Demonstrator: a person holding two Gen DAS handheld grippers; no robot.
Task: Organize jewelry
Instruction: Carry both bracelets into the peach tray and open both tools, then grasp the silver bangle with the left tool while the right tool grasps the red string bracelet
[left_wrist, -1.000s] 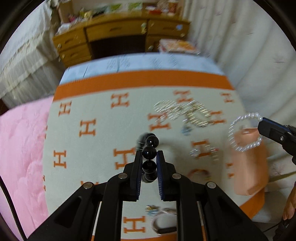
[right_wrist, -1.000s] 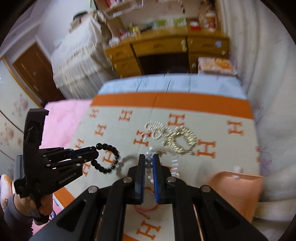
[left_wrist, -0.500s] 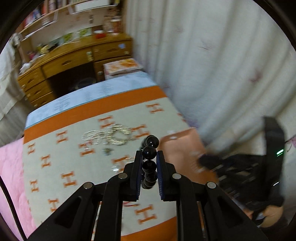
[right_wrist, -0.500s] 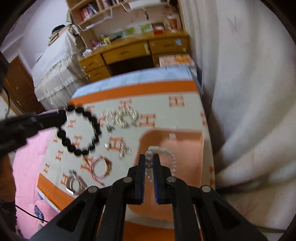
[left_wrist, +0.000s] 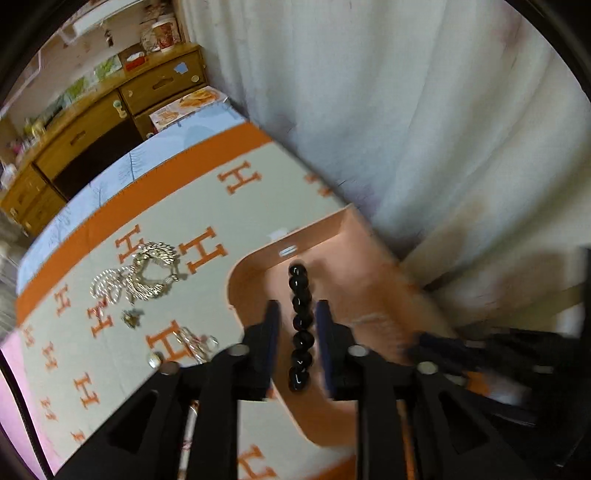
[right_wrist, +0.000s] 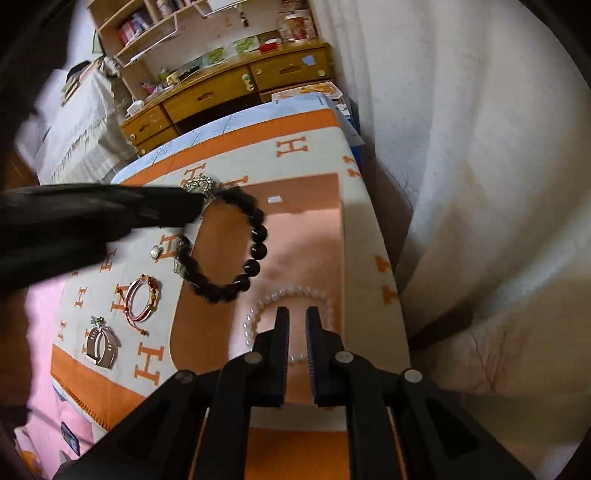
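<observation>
We see a bed covered by a cream blanket (right_wrist: 236, 350) with orange H letters and an orange border. On it lie a peach tray (right_wrist: 314, 206), a heap of gold chains (left_wrist: 147, 273), a red cord bracelet (right_wrist: 142, 301), a brown bangle (right_wrist: 101, 343) and a small round stud (right_wrist: 157, 252).

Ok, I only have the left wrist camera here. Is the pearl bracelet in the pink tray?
Observer: Yes. The pearl bracelet lies on the floor of the pink tray, just beneath the right hand-held gripper.
Operator: And how does the black bracelet hang? I only see it edge-on.
Observer: The black bracelet hangs as an open loop, partly over the tray and partly over the blanket.
Operator: Anything on the blanket near its front edge?
Observer: A red cord bracelet lies there.
Operator: Anything else?
Observer: A brown and silver bangle, closer to the edge.
</observation>
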